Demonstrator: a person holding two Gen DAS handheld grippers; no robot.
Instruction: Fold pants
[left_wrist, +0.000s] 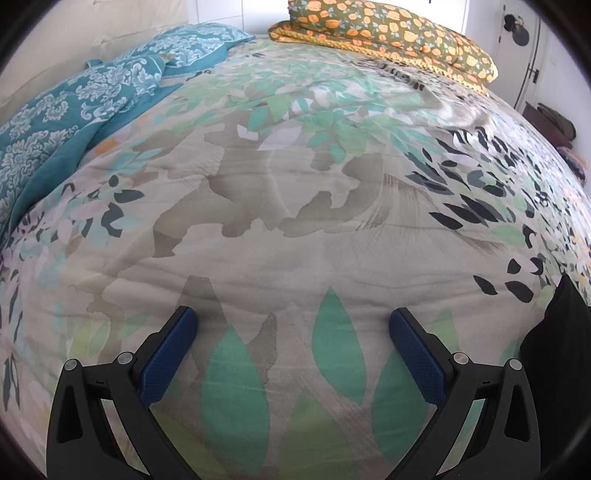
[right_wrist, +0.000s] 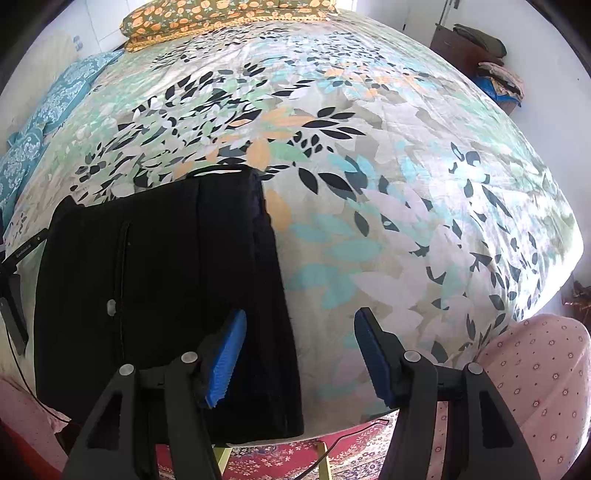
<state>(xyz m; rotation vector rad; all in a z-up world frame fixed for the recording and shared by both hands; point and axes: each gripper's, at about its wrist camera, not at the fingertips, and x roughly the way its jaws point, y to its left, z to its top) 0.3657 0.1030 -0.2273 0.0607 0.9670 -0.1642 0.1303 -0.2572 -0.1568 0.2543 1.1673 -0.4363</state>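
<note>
Seemingly the folding is nearly done: the black pants (right_wrist: 159, 295) are laid folded at the near edge of the bed (right_wrist: 406, 184), both grippers' fingers (right_wrist: 225, 354) spread and empty, a final smoothing perhaps needed.

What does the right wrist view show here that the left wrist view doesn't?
Only the right wrist view: the black pants nearly whole, lying folded at the bed's near edge, a red patterned rug below, and the right tool open above the pants' edge. Only the left wrist view: the left tool open over bare bedspread. Both: the leafy bedspread, orange-flowered pillow and teal pillows.
</note>
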